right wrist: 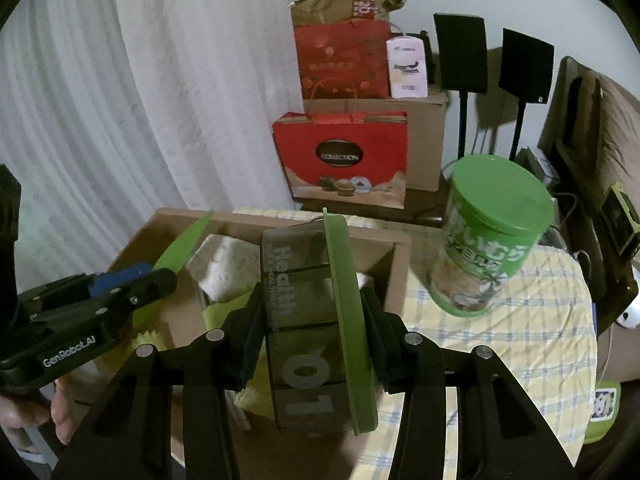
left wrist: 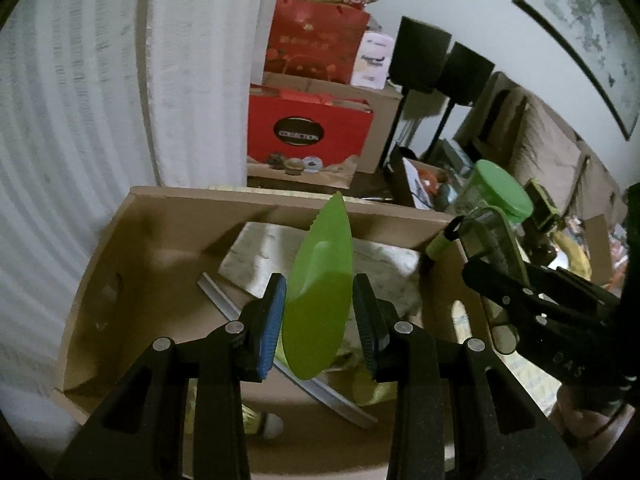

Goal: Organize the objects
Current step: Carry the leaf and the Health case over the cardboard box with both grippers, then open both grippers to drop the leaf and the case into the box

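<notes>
I am holding a thin, light green plastic scraper (left wrist: 318, 292) loosely in my left gripper (left wrist: 320, 320) over the cardboard box (left wrist: 120, 248); beside the box, my right gripper (right wrist: 312, 328) is clamping the stiff, slippery smoked container (right wrist: 304, 320) across lid and base.

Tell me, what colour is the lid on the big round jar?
Green. The jar's lid shows best in the right wrist view.

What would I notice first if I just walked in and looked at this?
The bright green leaf-shaped plastic piece pinched in the left tool, hanging over the open cardboard box. Next, the smoky container with a green lid marked "Health" and "01", clamped in the right tool. Then the green-lidded jar on the checked tablecloth, and the red "Collection" gift bag by the curtain behind.
</notes>
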The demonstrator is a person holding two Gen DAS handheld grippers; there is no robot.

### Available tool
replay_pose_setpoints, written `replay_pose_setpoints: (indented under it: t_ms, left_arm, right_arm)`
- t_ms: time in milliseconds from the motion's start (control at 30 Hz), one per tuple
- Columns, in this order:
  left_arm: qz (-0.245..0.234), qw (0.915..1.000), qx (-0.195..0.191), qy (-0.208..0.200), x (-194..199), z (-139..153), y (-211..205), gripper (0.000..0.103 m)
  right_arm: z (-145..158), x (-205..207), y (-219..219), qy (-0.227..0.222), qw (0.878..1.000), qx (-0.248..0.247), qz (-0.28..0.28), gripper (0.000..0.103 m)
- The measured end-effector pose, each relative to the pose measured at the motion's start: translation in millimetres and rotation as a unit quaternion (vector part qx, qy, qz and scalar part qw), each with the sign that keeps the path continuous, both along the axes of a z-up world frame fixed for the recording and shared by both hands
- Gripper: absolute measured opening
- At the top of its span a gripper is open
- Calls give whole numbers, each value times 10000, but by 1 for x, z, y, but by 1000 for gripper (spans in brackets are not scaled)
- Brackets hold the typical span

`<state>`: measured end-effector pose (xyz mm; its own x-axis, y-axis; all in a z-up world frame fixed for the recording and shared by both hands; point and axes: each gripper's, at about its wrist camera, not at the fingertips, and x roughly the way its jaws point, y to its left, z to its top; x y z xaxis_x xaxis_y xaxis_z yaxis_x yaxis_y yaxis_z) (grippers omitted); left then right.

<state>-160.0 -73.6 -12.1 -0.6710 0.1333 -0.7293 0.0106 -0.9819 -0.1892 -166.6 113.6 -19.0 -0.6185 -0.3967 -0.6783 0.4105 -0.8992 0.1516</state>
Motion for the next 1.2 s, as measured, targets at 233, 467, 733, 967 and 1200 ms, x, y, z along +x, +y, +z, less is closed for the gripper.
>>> replay_pose_setpoints:
  t_ms: [233, 467, 733, 967, 1200]
  left_arm:
    - [-24, 9998, -2, -198, -20, -13, -10, 32]
    - [-144, 9941, 500, -956, -57, -43, -20, 32]
    - [-187, 9872, 500, -1500, -75, -72, -17, 28]
    - [-141, 9870, 705, -1437, -68, -66, -24, 38]
    - [-88, 9915, 683, -1103, -49, -46, -26, 59]
  right_arm:
    - [-7, -17, -26, -220, 9997, 69, -1, 46]
    - [-34, -46, -37, -902, 9956, 219, 75, 46]
    - [-56, -63, -46, -1288, 9902, 506, 189, 46]
    - [-56, -62, -46, -1301, 9903, 421, 242, 49]
    - [-32, -39, -32, -997, 9946, 188, 211, 58]
